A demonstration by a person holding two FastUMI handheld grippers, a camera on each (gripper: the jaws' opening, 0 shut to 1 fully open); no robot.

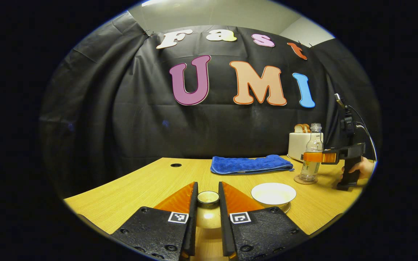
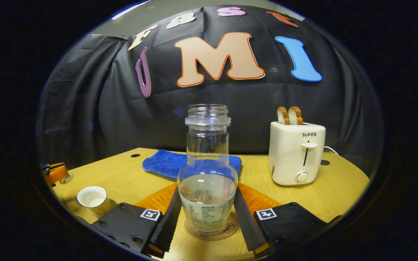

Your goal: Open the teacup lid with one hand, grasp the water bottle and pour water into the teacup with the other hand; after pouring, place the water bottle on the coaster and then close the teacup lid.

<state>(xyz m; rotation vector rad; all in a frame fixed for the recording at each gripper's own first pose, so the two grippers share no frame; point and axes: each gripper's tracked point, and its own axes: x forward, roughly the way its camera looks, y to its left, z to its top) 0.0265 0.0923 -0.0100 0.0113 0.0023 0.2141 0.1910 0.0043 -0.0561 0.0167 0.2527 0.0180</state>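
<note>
Left gripper view shows our left gripper (image 1: pixel 208 203) pinching the teacup lid (image 1: pixel 208 198) by its knob, both fingers pressed against it, held above the wooden table (image 1: pixel 129 188). Just right of it sits the open teacup (image 1: pixel 273 195), white inside. Farther right we see the right gripper (image 1: pixel 316 157) at the water bottle (image 1: pixel 312 152), with a hand (image 1: pixel 362 168) on its handle. A folded blue towel (image 1: pixel 250 164) lies behind the cup.

Right gripper view shows our right gripper (image 2: pixel 206 214) with its fingers flanking the uncapped bottle (image 2: pixel 207 174), which stands upright on the coaster (image 2: pixel 214 232); we cannot tell whether the fingers press it. The teacup (image 2: pixel 92 198) sits at far left, the white toaster (image 2: pixel 296 152) with two bread slices (image 2: pixel 290 115) at right
</note>
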